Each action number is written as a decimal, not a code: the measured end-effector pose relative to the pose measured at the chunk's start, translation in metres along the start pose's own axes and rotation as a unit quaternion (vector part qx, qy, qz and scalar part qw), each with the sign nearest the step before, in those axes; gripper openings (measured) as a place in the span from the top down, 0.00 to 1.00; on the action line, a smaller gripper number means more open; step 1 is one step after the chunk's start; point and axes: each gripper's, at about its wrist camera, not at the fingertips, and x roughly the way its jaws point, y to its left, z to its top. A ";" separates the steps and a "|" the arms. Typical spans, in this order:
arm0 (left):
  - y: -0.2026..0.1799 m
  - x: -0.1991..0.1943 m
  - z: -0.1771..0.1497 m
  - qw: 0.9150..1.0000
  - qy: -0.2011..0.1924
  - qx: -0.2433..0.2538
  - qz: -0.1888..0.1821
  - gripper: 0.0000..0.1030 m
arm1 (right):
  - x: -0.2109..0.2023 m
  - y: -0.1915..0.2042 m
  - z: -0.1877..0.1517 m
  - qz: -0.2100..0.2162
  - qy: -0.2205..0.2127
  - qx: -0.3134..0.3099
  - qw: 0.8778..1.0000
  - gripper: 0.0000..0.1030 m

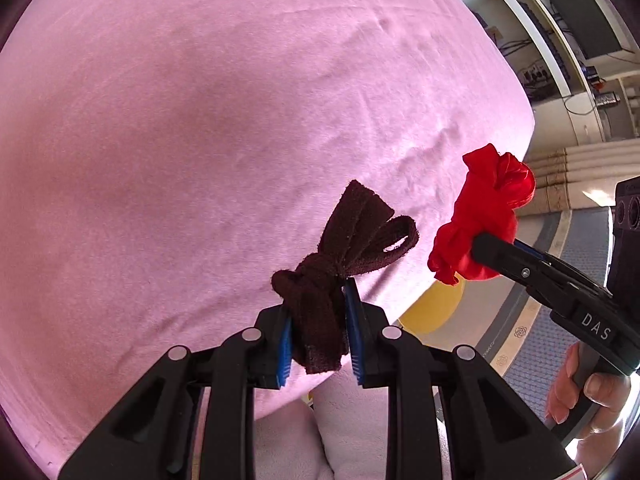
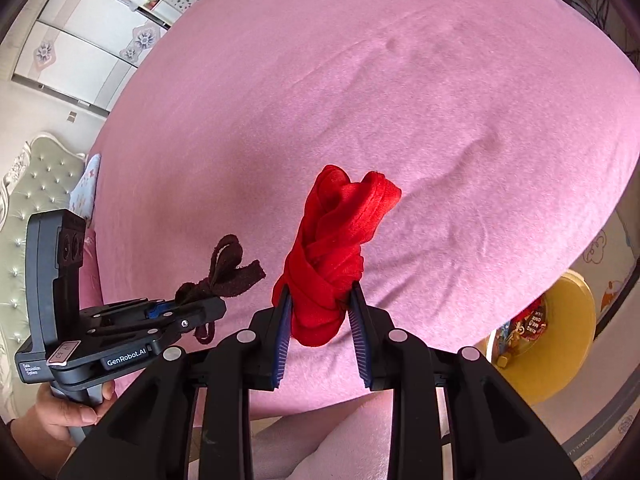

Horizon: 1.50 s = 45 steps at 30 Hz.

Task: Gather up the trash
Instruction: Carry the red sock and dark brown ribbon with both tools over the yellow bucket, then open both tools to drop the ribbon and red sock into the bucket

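Left wrist view: the left gripper (image 1: 318, 332) is clamped on a knotted dark brown rag (image 1: 320, 280), lifted above the pink bed (image 1: 200, 120). The right gripper (image 2: 320, 334) pinches a knotted red rag (image 2: 332, 256) the same way, likely to carry both to the yellow bin (image 2: 560, 344) beside the bed. One handle reads "GenRobot.AI", the other "DAS".

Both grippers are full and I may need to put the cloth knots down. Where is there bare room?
The pink bed sheet is bare beyond both knots, out to its far edges. The crowded part is near the person, where the left gripper with its dark brown knot and the right gripper with its red knot sit beside the yellow bin.
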 end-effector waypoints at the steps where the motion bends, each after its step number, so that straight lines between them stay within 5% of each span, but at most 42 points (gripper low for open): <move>1: -0.013 0.003 -0.001 1.000 0.003 0.008 -0.003 0.78 | -0.008 -0.010 -0.002 -0.002 -0.005 0.007 1.000 0.74; 19: -0.262 0.102 -0.005 0.985 0.078 0.150 -0.023 0.78 | -0.117 -0.235 -0.071 -0.058 -0.041 0.150 0.986 0.73; 31: -0.334 0.190 -0.018 0.970 0.146 0.195 0.000 0.77 | -0.097 -0.314 -0.127 -0.061 0.002 0.207 0.976 0.67; 34: -0.335 0.207 -0.019 0.969 0.164 0.184 -0.001 0.62 | -0.086 -0.328 -0.134 -0.069 0.014 0.219 0.973 0.64; 35: -0.333 0.212 -0.019 0.968 0.174 0.180 0.003 0.38 | -0.085 -0.333 -0.137 -0.069 0.015 0.224 0.972 0.64; 36: -0.330 0.214 -0.019 0.968 0.177 0.176 0.012 0.26 | -0.083 -0.337 -0.139 -0.069 0.015 0.229 0.971 0.64; 45: -0.334 0.227 -0.024 0.963 0.180 0.196 0.037 0.27 | -0.089 -0.356 -0.149 -0.075 0.016 0.246 0.966 0.63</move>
